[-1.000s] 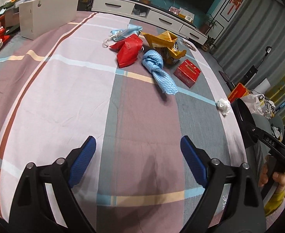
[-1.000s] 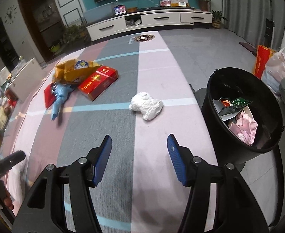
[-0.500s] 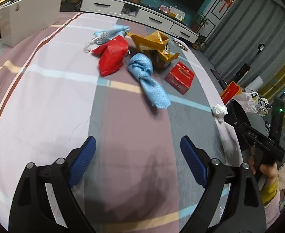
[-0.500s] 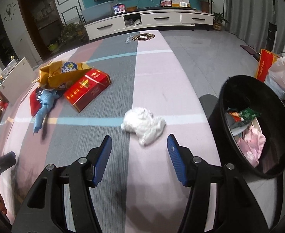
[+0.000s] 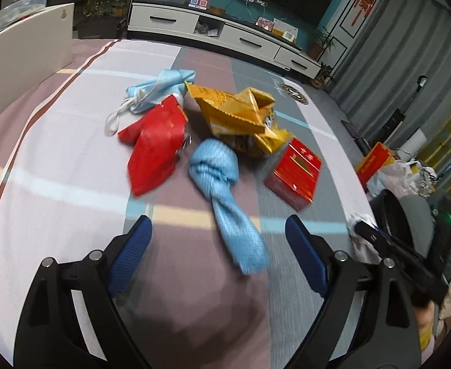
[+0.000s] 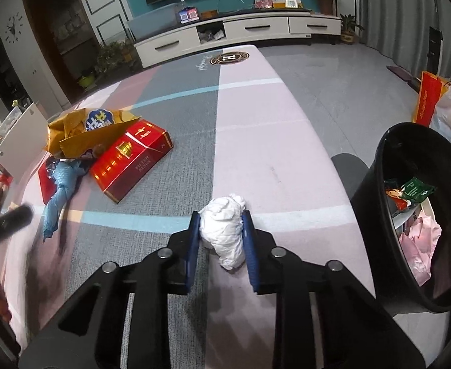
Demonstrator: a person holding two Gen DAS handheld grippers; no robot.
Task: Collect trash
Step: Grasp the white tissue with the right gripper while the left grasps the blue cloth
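Note:
My right gripper is closing its jaws on a crumpled white tissue; both blue pads touch its sides on the striped tablecloth. A black trash bin with wrappers and pink paper inside stands just right of the table. My left gripper is open, and the tail of a knotted blue cloth reaches between its fingertips. Beyond the cloth lie a red bag, a yellow snack bag, a red carton and a light blue mask.
A white board stands at the table's left edge. A white TV cabinet runs along the far wall. Plastic and red paper bags sit on the floor past the bin. The table's right edge drops off beside the bin.
My right gripper came forward and down over the tissue and its jaws closed in on it. My left gripper moved toward the trash pile, which now looks nearer.

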